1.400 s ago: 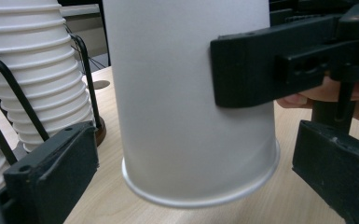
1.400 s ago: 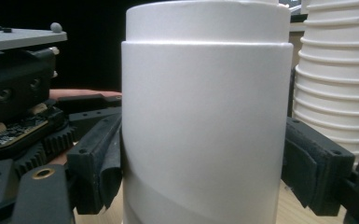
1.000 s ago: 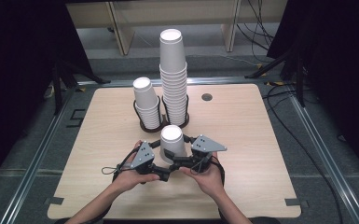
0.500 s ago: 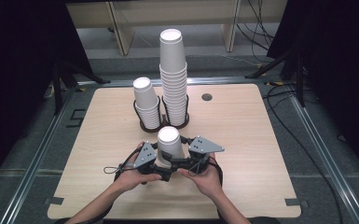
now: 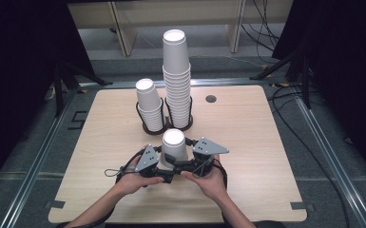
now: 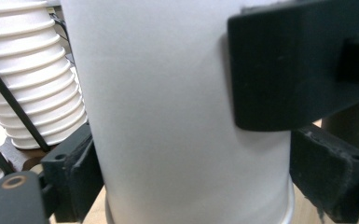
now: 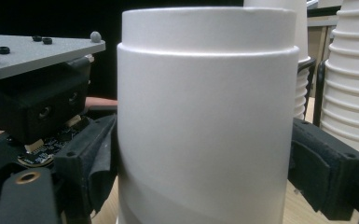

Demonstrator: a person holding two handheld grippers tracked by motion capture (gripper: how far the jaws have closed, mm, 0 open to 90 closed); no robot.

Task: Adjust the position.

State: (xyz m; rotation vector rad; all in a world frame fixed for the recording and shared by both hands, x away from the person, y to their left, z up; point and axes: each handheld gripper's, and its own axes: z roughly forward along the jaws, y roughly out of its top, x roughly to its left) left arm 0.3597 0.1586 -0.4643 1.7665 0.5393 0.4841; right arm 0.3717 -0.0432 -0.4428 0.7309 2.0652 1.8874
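I have upturned paper cup (image 5: 174, 148) standing on table (image 5: 266, 142) near front edge, between both grippers. Left gripper (image 6: 186, 186) jaws just closing, now clamped on cup wall. Right gripper (image 7: 205, 186) jaws just opening, letting go. Short stack (image 5: 149, 107) and tall stack (image 5: 177, 80) wait in wire holders behind. Handover nearly done; stacking left.

Both forearms enter from the near edge of the high view and converge toward the middle. The left hand (image 5: 135, 179) carries the left gripper (image 5: 164, 164); the right hand (image 5: 209, 178) carries the right gripper (image 5: 183, 164). The two grippers face each other, nearly touching, each topped by a grey three-cornered plate. The left jaws have just been closing and press against a cup (image 5: 174, 148). The right jaws have just been opening; they flank the same cup, contact uncertain.
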